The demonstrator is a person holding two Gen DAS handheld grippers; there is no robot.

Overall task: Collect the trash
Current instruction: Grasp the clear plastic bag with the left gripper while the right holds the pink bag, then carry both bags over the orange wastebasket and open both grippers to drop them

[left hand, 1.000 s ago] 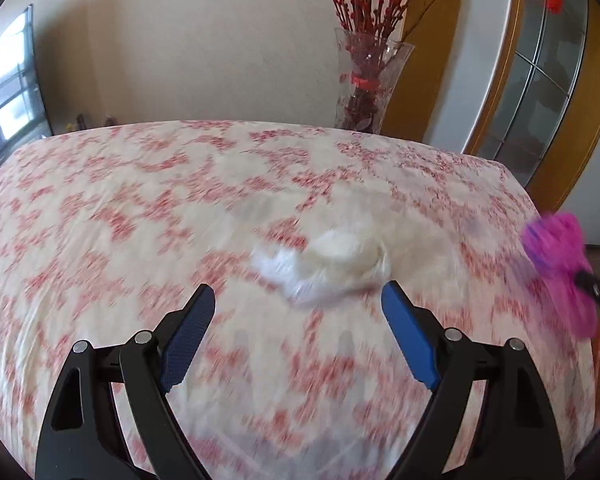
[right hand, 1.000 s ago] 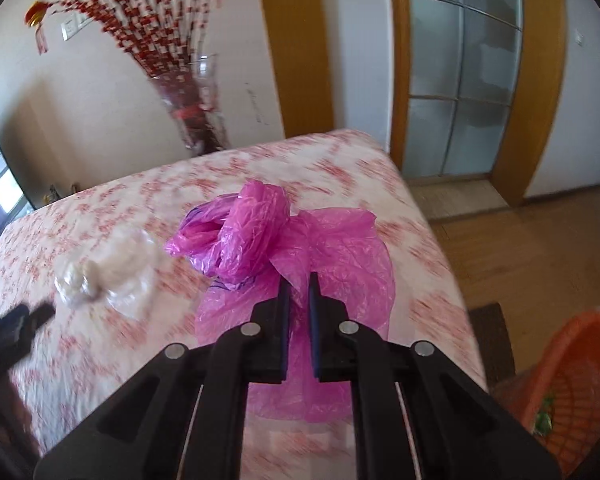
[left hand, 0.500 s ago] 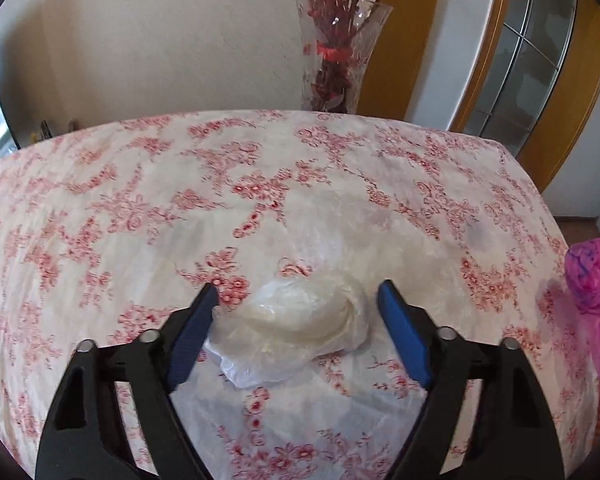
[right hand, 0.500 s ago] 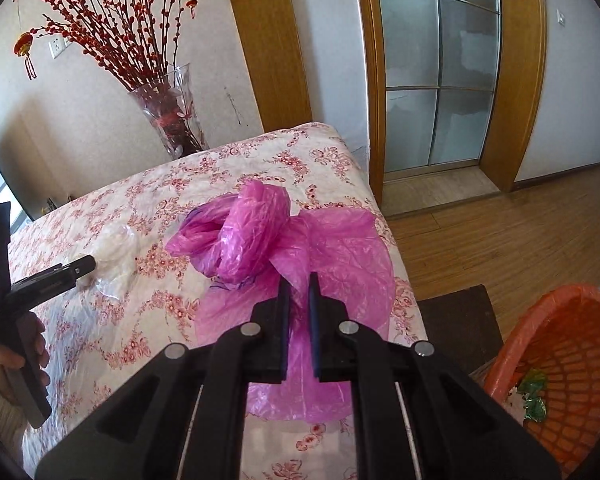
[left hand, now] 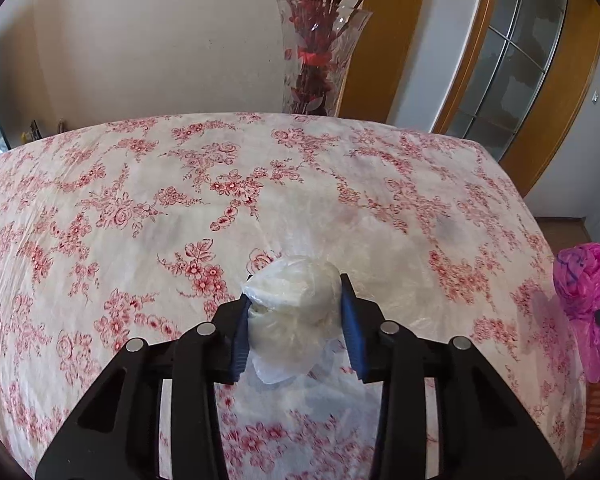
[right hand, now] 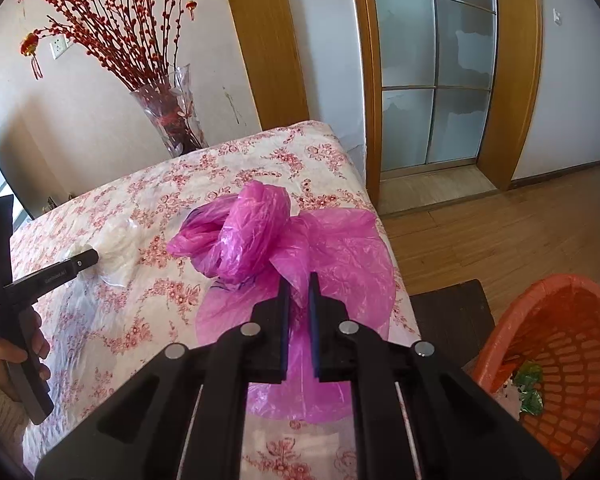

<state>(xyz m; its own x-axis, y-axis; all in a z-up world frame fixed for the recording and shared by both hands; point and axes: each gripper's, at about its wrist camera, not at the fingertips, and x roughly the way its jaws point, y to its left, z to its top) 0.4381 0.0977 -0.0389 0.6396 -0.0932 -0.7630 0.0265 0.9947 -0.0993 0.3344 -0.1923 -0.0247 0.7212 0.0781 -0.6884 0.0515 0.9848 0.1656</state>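
A crumpled clear plastic bag [left hand: 296, 300] lies on the floral bed cover [left hand: 140, 208]. My left gripper [left hand: 294, 304] has its jaws closing around it, and both blue pads touch the bag's sides. From the right wrist view the same bag [right hand: 116, 244] sits at the tip of the left gripper [right hand: 86, 258], which a hand holds. My right gripper [right hand: 299, 280] is shut on a pink plastic bag [right hand: 260, 232], knotted at its top and hanging over the bed's right edge. That pink bag [left hand: 584, 280] also shows at the far right of the left wrist view.
An orange mesh basket [right hand: 560, 340] with some scraps in it stands on the wooden floor, right of the bed [right hand: 140, 320]. A tall glass vase [left hand: 320, 60] of red branches rises behind the bed's far edge. A glazed door [right hand: 436, 80] is beyond.
The left gripper's jaws have come in from wide apart to touch both sides of the clear bag. The right gripper has carried the pink bag to the right, bringing the orange basket into view.
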